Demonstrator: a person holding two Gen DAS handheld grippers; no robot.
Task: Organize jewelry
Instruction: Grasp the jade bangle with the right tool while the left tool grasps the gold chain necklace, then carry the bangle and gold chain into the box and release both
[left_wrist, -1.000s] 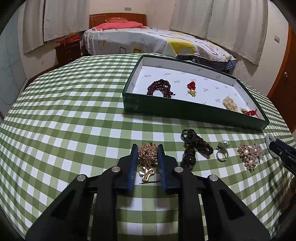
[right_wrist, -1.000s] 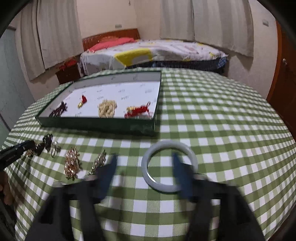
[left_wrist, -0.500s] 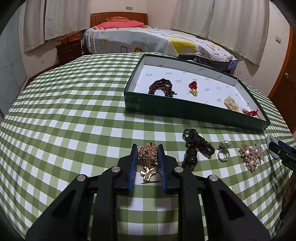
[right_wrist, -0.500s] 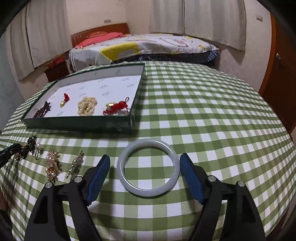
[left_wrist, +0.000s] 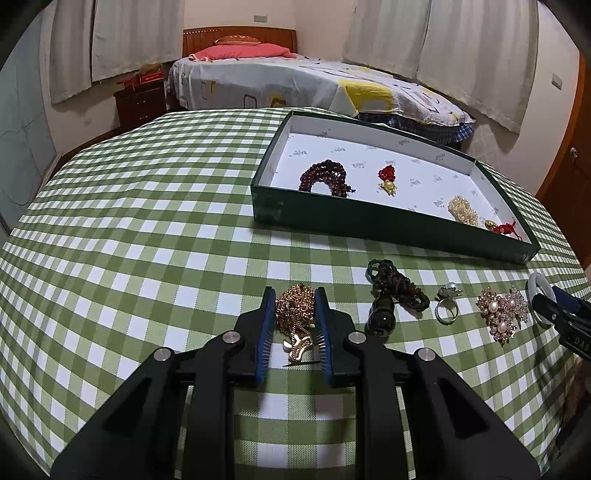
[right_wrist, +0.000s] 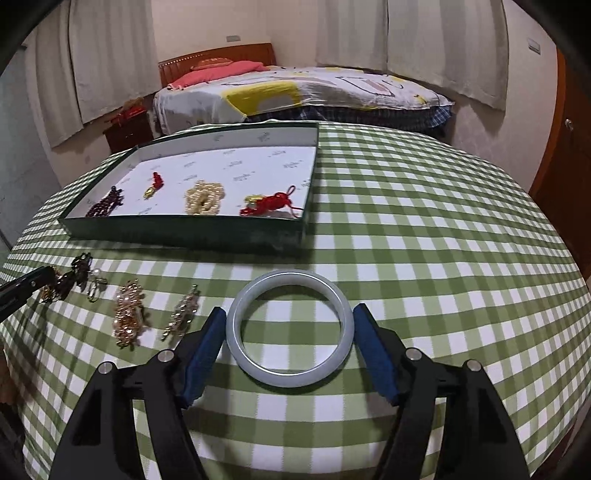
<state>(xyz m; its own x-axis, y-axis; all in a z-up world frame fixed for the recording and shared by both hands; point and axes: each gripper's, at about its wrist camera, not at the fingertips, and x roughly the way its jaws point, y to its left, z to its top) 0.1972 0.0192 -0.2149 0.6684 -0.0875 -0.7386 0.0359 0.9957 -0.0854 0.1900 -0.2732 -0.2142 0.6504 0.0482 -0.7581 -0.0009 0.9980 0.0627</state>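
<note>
The right gripper (right_wrist: 288, 328) has swung in square since a second ago, its jaws just narrowing around the flat pale bangle (right_wrist: 290, 326) by the table's (right_wrist: 443, 258) near edge, pads not touching. The left gripper (left_wrist: 294, 317) is clamped on the gold necklace (left_wrist: 295, 310), heaped lengthwise between its pads, open cloth leftward, green tray (left_wrist: 388, 225) beyond.

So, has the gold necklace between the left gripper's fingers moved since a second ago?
No. The gold necklace lies at the same spot beside the dark cord bracelet on the checked tablecloth, and the left gripper stays shut on it.
</note>
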